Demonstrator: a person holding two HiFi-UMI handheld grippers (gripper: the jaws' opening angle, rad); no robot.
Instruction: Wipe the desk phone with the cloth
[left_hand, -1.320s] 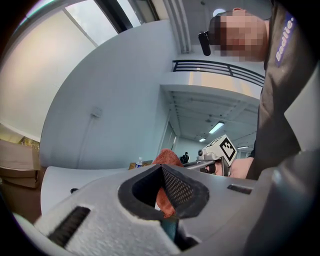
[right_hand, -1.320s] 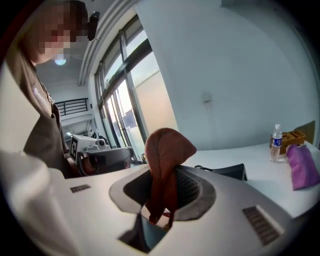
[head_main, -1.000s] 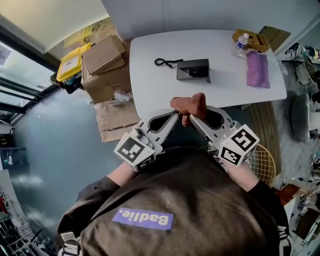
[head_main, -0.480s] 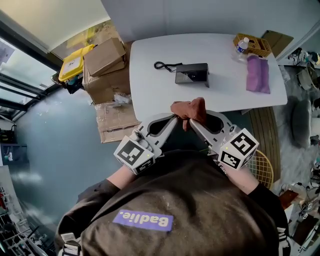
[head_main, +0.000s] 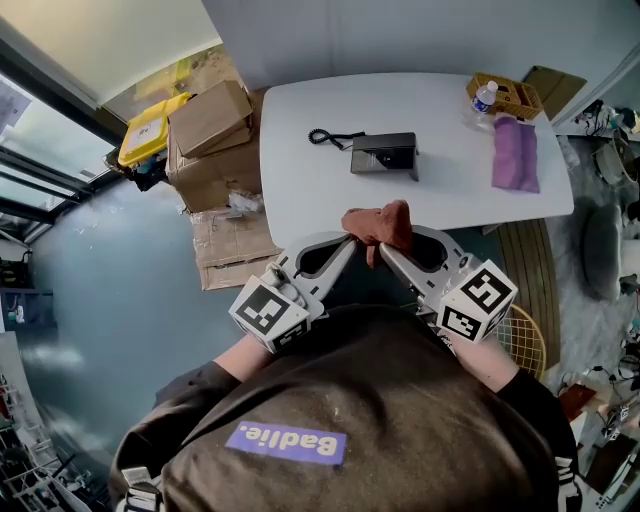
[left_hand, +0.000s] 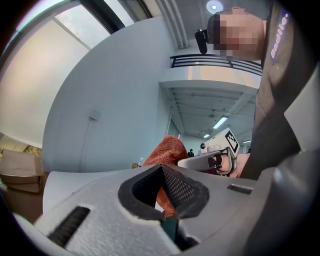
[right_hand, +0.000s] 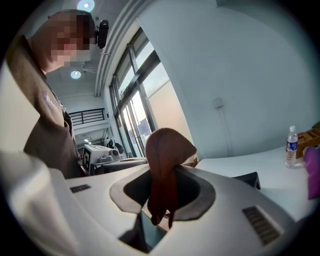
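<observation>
A black desk phone (head_main: 385, 155) lies near the middle of the white table (head_main: 300, 190), its coiled cord (head_main: 322, 132) trailing to the left. Its corner also shows in the right gripper view as the phone (right_hand: 247, 179). A rust-brown cloth (head_main: 378, 221) is bunched just off the table's near edge, in front of the person's chest. My left gripper (head_main: 348, 238) and right gripper (head_main: 381, 243) meet at it, and both are shut on it. The cloth (left_hand: 167, 152) rises from the left gripper (left_hand: 162, 195). The cloth (right_hand: 167, 150) hangs through the right gripper (right_hand: 162, 192).
A purple cloth (head_main: 515, 150), a water bottle (head_main: 484, 88) and a wooden tray (head_main: 510, 92) sit at the table's right end. Cardboard boxes (head_main: 210, 130) and a yellow lid (head_main: 148, 128) are stacked left of the table. A wire basket (head_main: 527, 330) stands on the floor at right.
Both grippers stay together on the cloth at the table's near edge. Only the head view has shifted slightly.
</observation>
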